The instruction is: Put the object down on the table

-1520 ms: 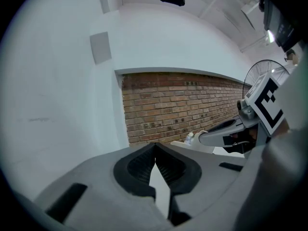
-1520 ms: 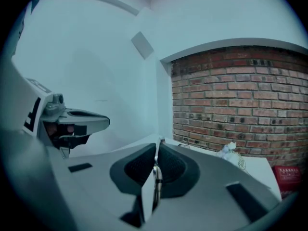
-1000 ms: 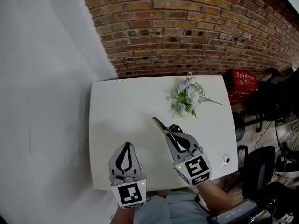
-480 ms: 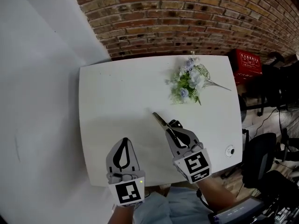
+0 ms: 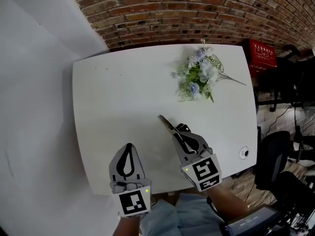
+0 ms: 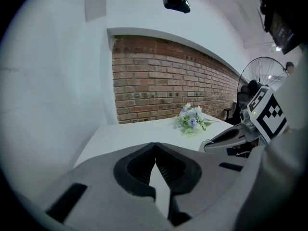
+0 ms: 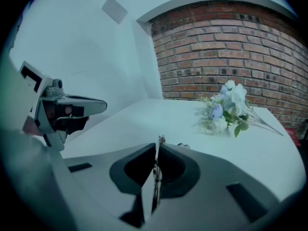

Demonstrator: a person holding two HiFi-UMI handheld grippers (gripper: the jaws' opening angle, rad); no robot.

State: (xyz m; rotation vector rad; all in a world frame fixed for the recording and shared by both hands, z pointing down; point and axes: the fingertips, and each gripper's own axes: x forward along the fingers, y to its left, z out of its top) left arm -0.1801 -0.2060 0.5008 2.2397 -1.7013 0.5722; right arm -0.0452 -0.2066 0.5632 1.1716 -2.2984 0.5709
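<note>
A pair of scissors (image 5: 167, 124) with metal blades and black handles points up-left over the white table (image 5: 113, 97), and my right gripper (image 5: 178, 132) is shut on it. In the right gripper view the blades (image 7: 157, 174) stand edge-on between the closed jaws of the right gripper (image 7: 158, 146), tip poking out past them. My left gripper (image 5: 129, 145) hovers over the table's near edge to the left, shut with nothing in it; its tips (image 6: 155, 144) meet in the left gripper view. Whether the scissors touch the tabletop cannot be told.
A bunch of artificial flowers (image 5: 199, 77) lies at the table's far right. A small round fitting (image 5: 244, 153) sits near the right front corner. A red crate (image 5: 261, 58) and a dark office chair (image 5: 270, 156) stand right of the table. A brick wall (image 5: 197, 9) runs behind.
The head view has shifted, so the table sits more to the left in the picture. Both grippers keep nearly the same pose, and the right one still grips the scissors.
</note>
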